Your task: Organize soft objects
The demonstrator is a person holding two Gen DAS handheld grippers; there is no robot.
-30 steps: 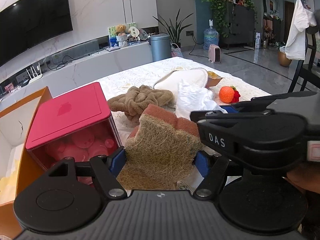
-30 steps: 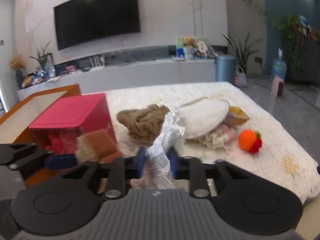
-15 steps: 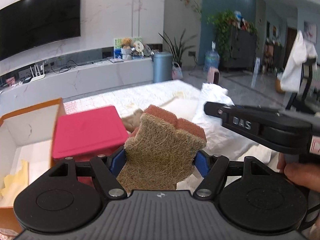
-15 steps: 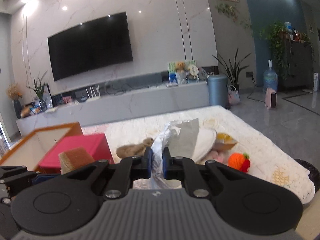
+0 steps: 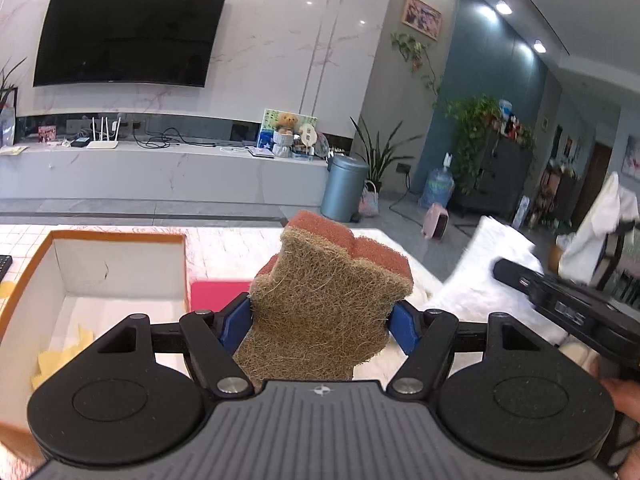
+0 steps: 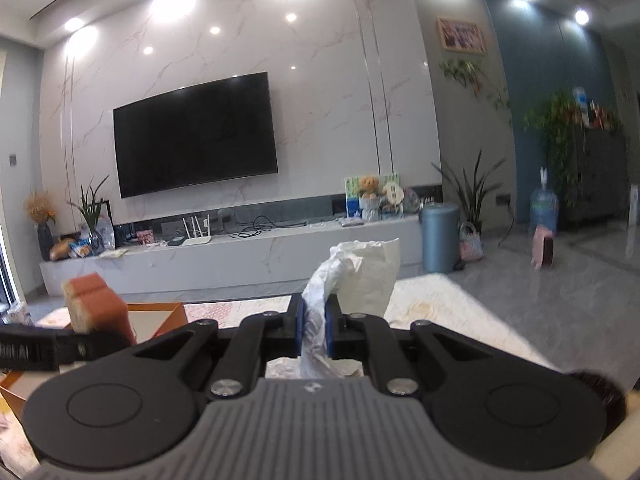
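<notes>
1. The left gripper (image 5: 322, 322) is clamped on a scouring sponge (image 5: 332, 308); its blue pads (image 5: 236, 322) press the sponge from both sides.
2. The sponge stands upright, with the brown fibre face toward the camera and the orange layer behind.
3. The right gripper (image 6: 315, 330) is closed tight on a white plastic bag (image 6: 356, 270), which sticks up above the fingers.
4. An open orange box (image 5: 120, 268) with white inside sits at the left edge of the table (image 5: 236, 246).
5. A pink lid (image 5: 216, 294) lies just beside the box.
</notes>
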